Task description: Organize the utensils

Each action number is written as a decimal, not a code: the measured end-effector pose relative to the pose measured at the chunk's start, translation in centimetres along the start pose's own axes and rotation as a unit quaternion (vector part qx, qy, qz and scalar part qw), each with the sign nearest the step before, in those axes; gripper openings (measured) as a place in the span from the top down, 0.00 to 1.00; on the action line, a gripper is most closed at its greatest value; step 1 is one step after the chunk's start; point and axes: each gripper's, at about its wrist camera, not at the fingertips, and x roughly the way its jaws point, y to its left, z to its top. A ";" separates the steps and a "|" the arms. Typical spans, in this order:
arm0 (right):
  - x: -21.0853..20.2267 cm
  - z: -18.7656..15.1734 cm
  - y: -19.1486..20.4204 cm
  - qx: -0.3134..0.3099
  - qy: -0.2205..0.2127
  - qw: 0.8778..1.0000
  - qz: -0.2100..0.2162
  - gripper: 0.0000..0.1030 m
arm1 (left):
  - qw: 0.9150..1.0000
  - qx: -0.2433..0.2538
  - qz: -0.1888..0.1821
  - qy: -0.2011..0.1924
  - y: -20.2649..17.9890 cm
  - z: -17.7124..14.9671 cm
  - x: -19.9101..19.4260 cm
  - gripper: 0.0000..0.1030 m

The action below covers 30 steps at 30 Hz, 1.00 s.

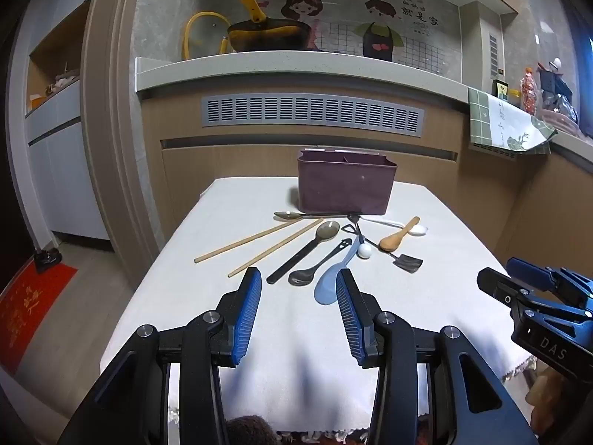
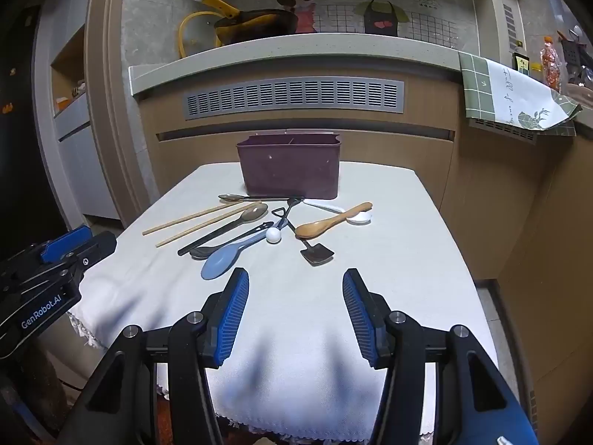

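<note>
A dark purple utensil holder (image 1: 346, 185) (image 2: 291, 170) stands at the far side of the white-clothed table (image 1: 222, 296) (image 2: 389, 259). In front of it lie two wooden chopsticks (image 1: 255, 239) (image 2: 200, 218), a blue spoon (image 1: 331, 282) (image 2: 222, 257), black spoons (image 1: 315, 265) (image 2: 222, 235), a wooden spoon (image 1: 398, 235) (image 2: 330, 220), a white spoon (image 2: 339, 209), a small shovel-shaped spoon (image 1: 407, 261) (image 2: 317, 252) and a white ball (image 1: 364, 250) (image 2: 273, 234). My left gripper (image 1: 298, 283) is open and empty, just short of the blue spoon. My right gripper (image 2: 294, 283) is open and empty above the near cloth.
A kitchen counter (image 1: 296, 70) with a yellow-handled pan (image 1: 267, 33) runs behind the table. A green checked towel (image 1: 507, 126) hangs at the right. A red mat (image 1: 29, 311) lies on the floor to the left.
</note>
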 end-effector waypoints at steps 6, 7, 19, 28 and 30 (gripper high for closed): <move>-0.5 0.0 0.3 -0.022 -0.011 1.000 -0.002 0.52 | 1.000 -0.004 -0.007 0.006 0.1 0.3 -0.2 0.58; -0.6 0.1 0.4 -0.026 -0.012 1.000 -0.004 0.51 | 1.000 -0.003 -0.008 0.007 0.1 0.3 -0.2 0.58; -0.4 -0.1 0.3 -0.013 -0.010 1.000 -0.008 0.51 | 1.000 0.002 -0.008 0.013 -0.4 0.0 0.3 0.58; -0.4 0.1 0.5 -0.017 -0.006 1.000 -0.006 0.51 | 1.000 0.004 -0.008 0.014 -0.5 -0.2 0.4 0.58; -0.4 0.1 0.5 -0.017 -0.005 1.000 -0.005 0.51 | 1.000 0.005 -0.009 0.015 -0.5 -0.4 0.5 0.58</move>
